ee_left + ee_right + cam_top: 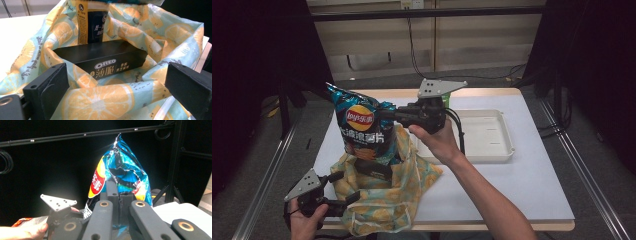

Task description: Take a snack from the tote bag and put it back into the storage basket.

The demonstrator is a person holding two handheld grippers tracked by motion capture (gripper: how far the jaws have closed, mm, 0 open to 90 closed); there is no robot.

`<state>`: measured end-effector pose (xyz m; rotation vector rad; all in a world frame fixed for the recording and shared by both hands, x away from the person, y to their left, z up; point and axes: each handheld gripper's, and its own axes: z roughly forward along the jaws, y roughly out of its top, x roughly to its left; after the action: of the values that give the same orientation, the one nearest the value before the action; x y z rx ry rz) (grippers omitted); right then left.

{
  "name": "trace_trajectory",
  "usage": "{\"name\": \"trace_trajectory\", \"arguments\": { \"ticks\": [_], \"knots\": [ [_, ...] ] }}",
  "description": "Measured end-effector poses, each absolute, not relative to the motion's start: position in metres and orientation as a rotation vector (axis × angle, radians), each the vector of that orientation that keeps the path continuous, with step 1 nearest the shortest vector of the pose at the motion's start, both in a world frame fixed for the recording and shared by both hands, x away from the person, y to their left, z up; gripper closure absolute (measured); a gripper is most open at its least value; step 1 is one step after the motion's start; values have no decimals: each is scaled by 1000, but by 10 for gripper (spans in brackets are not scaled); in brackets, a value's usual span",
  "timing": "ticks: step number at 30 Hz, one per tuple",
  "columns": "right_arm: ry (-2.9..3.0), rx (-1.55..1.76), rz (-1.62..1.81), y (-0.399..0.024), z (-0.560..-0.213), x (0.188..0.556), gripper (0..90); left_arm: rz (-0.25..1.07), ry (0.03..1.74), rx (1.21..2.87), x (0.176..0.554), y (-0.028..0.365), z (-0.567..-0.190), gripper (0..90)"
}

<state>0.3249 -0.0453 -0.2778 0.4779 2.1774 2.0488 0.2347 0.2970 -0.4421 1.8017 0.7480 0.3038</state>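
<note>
My right gripper [384, 114] is shut on the side of a blue Lay's chip bag [359, 125] and holds it upright over a fabric bag with a lemon print [382, 200]. In the right gripper view the closed jaws [117, 188] pinch the crumpled chip bag [120, 167]. A black Oreo box [100, 58] lies inside the fabric bag [97, 100], with a yellow and dark pack [93, 25] upright behind it. My left gripper [343, 186] sits at the fabric bag's near left rim. Its jaws [115, 75] stand wide apart with the rim between them.
A white tray [507, 135] rests on the white table [522, 185] to the right of the fabric bag. Black frame posts and dark curtains stand on both sides. Cables hang at the back wall.
</note>
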Motion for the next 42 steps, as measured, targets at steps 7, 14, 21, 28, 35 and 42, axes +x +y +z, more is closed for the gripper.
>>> {"name": "trace_trajectory", "arguments": {
  "ticks": [7, 14, 21, 28, 35, 42],
  "knots": [
    [2170, 520, 2024, -65, -280, 325, 900, 301, 767, 1793, 236, 297, -444, 39],
    [2128, 565, 2043, -87, -283, 325, 900, 293, 754, 1782, 235, 299, -442, 28],
    [2080, 579, 2044, -109, -276, 324, 900, 300, 744, 1760, 235, 303, -441, 28],
    [2015, 617, 2022, -137, -267, 323, 900, 322, 759, 1758, 233, 300, -440, 28],
    [1959, 669, 1985, -163, -261, 322, 900, 311, 741, 1758, 233, 301, -439, 28],
    [1923, 710, 1964, -188, -261, 323, 900, 341, 761, 1757, 232, 301, -439, 28]
  ]
}}
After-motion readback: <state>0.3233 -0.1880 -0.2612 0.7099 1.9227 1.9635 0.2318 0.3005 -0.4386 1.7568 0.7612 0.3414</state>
